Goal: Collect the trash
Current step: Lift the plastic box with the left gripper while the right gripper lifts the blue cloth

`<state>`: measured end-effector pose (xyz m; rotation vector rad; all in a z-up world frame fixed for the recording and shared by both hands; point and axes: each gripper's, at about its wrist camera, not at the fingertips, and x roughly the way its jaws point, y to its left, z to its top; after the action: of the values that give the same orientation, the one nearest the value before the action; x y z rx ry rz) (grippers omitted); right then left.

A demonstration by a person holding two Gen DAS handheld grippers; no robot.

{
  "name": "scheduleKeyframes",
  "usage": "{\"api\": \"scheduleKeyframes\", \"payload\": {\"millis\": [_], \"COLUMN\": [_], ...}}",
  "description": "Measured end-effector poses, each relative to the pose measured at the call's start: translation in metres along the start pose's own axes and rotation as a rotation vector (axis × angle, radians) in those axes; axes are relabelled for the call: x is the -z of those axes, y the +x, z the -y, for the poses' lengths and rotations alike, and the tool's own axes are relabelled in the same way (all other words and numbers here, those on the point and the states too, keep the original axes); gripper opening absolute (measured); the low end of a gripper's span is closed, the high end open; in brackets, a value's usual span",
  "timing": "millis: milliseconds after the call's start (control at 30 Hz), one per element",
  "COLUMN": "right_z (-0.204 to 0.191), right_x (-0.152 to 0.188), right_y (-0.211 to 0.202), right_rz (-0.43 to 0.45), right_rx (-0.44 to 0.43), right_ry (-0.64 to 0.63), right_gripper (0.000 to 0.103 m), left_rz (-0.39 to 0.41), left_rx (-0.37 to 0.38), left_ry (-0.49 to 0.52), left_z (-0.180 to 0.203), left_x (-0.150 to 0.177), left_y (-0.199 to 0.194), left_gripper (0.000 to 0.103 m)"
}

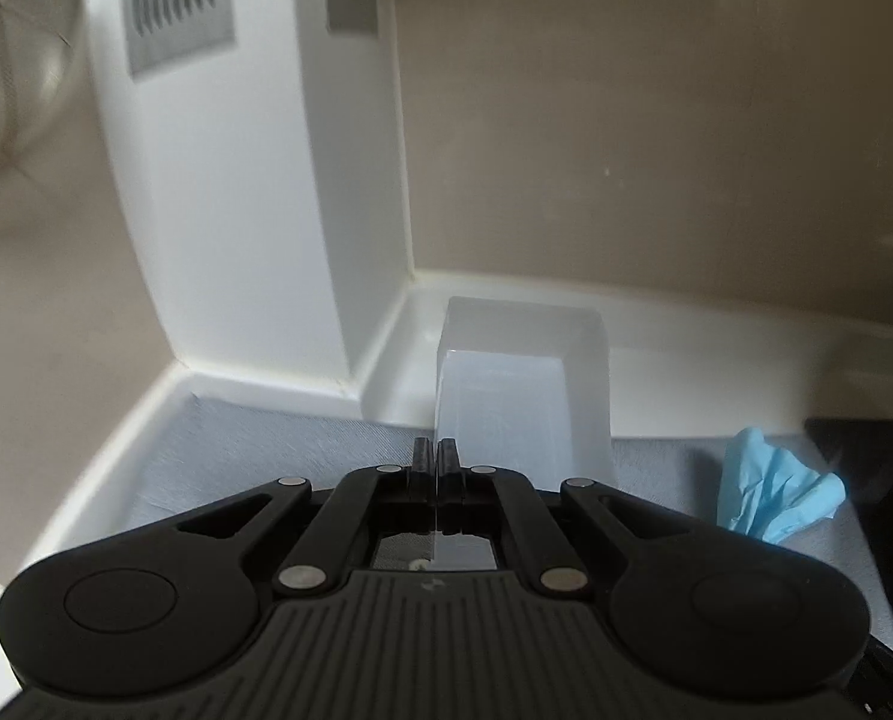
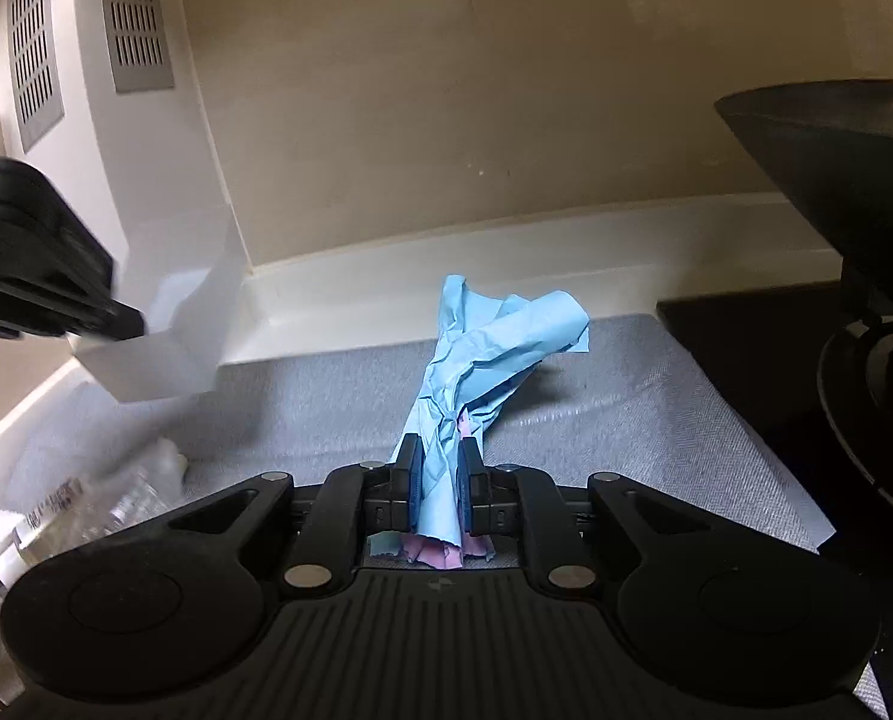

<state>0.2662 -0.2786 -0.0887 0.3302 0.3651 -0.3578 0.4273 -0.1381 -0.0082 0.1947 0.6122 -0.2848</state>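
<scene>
The right gripper (image 2: 439, 474) has its fingers clamped on a crumpled light-blue paper wad (image 2: 482, 354), with pink scraps (image 2: 440, 555) showing behind the pads; the paper is raised above the grey woven mat (image 2: 626, 396). The left gripper (image 1: 435, 461) has its fingers pinched on the wall of a translucent white plastic bin (image 1: 524, 384), tilted near the white baseboard (image 1: 716, 324). A crinkled clear plastic wrapper (image 2: 86, 510) lies on the mat's left.
</scene>
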Motion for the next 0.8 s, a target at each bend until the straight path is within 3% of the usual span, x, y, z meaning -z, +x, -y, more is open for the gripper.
{"api": "scheduleKeyframes", "payload": {"millis": [233,467,800], "right_z": [0.002,-0.008,-0.017], "right_x": [-0.003,0.0,0.002], "right_y": [-0.012,-0.025,-0.04], "right_rz": [0.067,0.125,0.188], "right_rx": [-0.035,-0.093,-0.147], "right_ry": [0.02,-0.034,-0.072], "right_gripper": [0.013,0.013,0.013], "left_rz": [0.051,0.1,0.1], "left_rx": [-0.068,-0.124,-0.204], "left_ry": [0.007,0.005,-0.051], "left_z": [-0.011,-0.029,-0.062], "left_x": [0.004,0.021,0.063], "left_y": [-0.038,-0.103,-0.197], "left_gripper": [0.0,0.0,0.0]}}
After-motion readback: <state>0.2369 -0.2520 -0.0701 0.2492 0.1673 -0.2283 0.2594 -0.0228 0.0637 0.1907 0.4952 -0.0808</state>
